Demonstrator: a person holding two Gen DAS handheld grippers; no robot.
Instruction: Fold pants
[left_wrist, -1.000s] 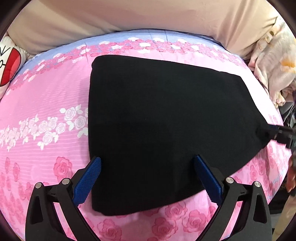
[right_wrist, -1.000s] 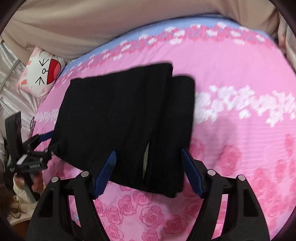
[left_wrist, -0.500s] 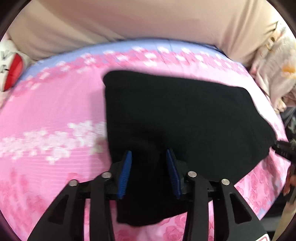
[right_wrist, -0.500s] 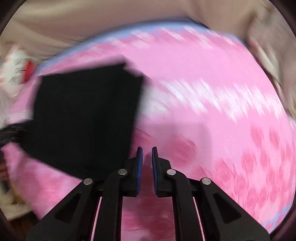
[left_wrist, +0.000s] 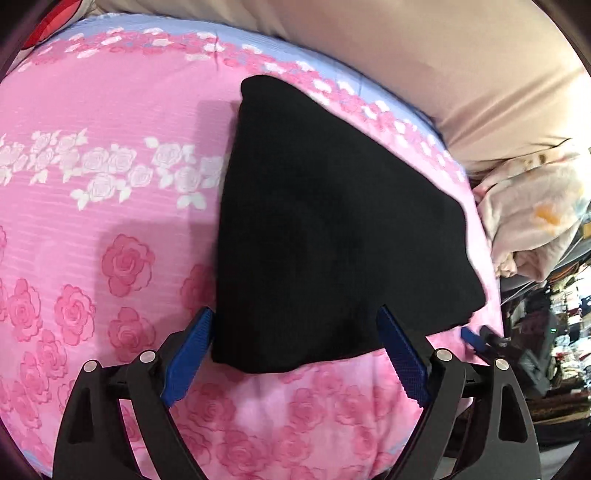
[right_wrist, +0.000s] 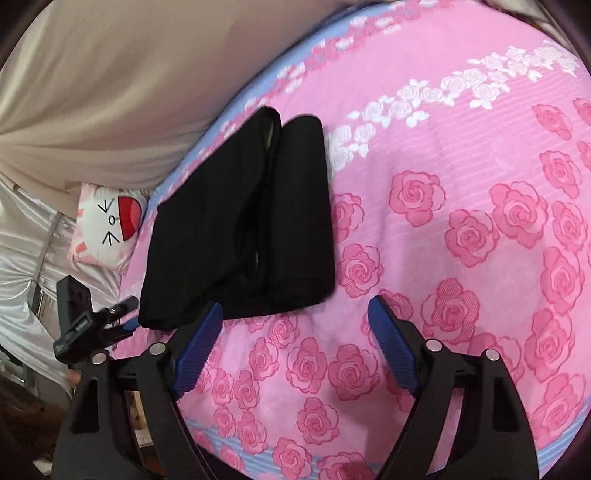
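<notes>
Pink rose bedsheet, one folded black pants, two empty wide-spread claws: left claw, right claw.

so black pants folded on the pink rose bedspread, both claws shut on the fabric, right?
Not quite. The black pants do lie folded on the pink rose bedspread, but both wrist views show the left claw and right claw open, holding nothing.

Right gripper open above pink bedspread; folded black pants beside left finger.
</notes>
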